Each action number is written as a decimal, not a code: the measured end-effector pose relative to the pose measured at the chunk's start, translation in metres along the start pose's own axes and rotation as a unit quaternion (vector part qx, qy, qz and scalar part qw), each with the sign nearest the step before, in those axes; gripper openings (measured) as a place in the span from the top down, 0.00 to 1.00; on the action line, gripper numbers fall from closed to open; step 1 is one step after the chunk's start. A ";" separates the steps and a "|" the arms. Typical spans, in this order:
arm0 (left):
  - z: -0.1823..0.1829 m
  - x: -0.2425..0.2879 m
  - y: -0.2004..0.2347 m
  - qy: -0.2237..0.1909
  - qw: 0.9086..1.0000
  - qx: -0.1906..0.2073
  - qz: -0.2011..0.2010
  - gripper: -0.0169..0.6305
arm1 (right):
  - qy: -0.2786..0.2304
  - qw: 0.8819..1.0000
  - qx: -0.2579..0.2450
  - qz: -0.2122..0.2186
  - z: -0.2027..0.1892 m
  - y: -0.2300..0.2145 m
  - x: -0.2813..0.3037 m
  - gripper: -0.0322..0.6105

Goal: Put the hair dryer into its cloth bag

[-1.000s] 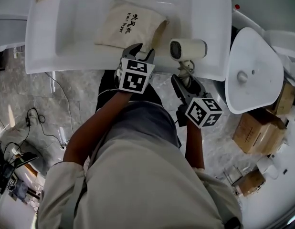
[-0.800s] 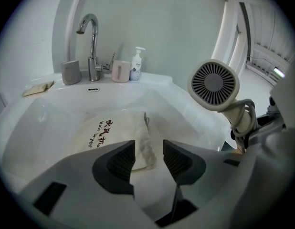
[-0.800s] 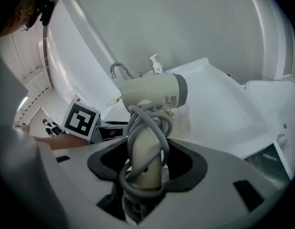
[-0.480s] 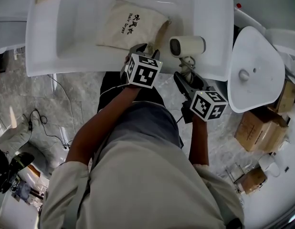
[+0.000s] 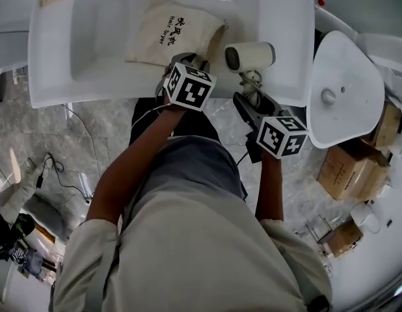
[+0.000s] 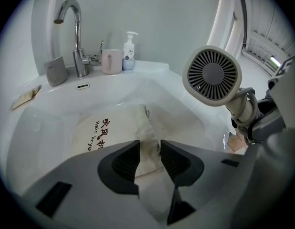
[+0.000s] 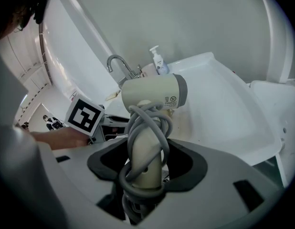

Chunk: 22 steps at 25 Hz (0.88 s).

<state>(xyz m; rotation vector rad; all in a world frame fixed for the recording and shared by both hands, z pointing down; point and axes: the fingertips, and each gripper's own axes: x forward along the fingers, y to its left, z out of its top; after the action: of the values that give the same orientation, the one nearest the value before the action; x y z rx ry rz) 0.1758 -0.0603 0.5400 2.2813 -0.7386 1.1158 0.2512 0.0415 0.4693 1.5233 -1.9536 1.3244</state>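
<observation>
- The cloth bag (image 5: 168, 32) lies flat in the sink (image 5: 58, 86), its open mouth turned toward 4 o'clock in the head view. The left gripper (image 6: 150, 150) sits at that mouth.
- Its jaws are closing with a narrow gap left, and the bag's hem stands between the pads, seemingly not yet pinched.
- The right gripper (image 7: 146, 162) is clamped on the handle of the hair dryer (image 7: 154, 93), with the cord wound round the handle. The dryer hangs above the sink's front rim, at about 3 o'clock from the bag's mouth, its round end toward the bag.
- The step in hand looks like seizing the mouth so that it can be opened.
- Aim to catch only the upper layer of cloth. Pinching both layers would probably keep the mouth sealed.
- Once the pinch is firm, a lift toward 12 o'clock, away from the basin floor, should open a gap.
- Hold the dryer back until the mouth gapes, then lead it in barrel first from 3 o'clock.
- The looped cord may snag on the hem, so keep it tight against the handle.
</observation>
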 end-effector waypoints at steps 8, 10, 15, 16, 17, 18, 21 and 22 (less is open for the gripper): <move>-0.003 -0.002 0.000 0.003 1.000 -0.011 -0.024 0.84 | 0.022 1.000 -0.012 0.002 0.000 -0.003 0.006 0.58; -0.003 -0.004 0.002 0.002 0.999 -0.016 -0.027 0.87 | 0.028 0.999 -0.016 0.003 0.000 -0.005 0.008 0.58; -0.002 -0.011 0.007 -0.007 0.999 -0.027 -0.033 0.88 | 0.048 0.999 -0.020 0.003 -0.003 -0.008 0.013 0.58; -0.002 -0.012 0.007 -0.009 0.999 -0.029 -0.035 0.88 | 0.053 0.998 -0.021 0.002 -0.004 -0.009 0.014 0.58; -0.002 -0.014 0.007 -0.012 0.999 -0.031 -0.037 0.88 | 0.058 0.998 -0.023 0.001 -0.005 -0.010 0.015 0.58; -0.002 -0.015 0.007 -0.014 0.999 -0.033 -0.039 0.88 | 0.064 0.998 -0.024 0.001 -0.006 -0.011 0.016 0.58; -0.004 -0.019 0.010 -0.020 0.998 -0.041 -0.043 0.88 | 0.082 0.996 -0.029 0.002 -0.010 -0.012 0.019 0.58; -0.005 -0.020 0.011 -0.022 0.998 -0.044 -0.044 0.88 | 0.089 0.996 -0.031 0.002 -0.011 -0.012 0.019 0.58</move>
<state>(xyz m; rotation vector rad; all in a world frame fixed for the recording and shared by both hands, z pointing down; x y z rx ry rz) 0.1555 -0.0596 0.5283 2.2482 -0.6842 0.9761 0.2516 0.0397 0.4947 1.3246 -1.8694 1.3380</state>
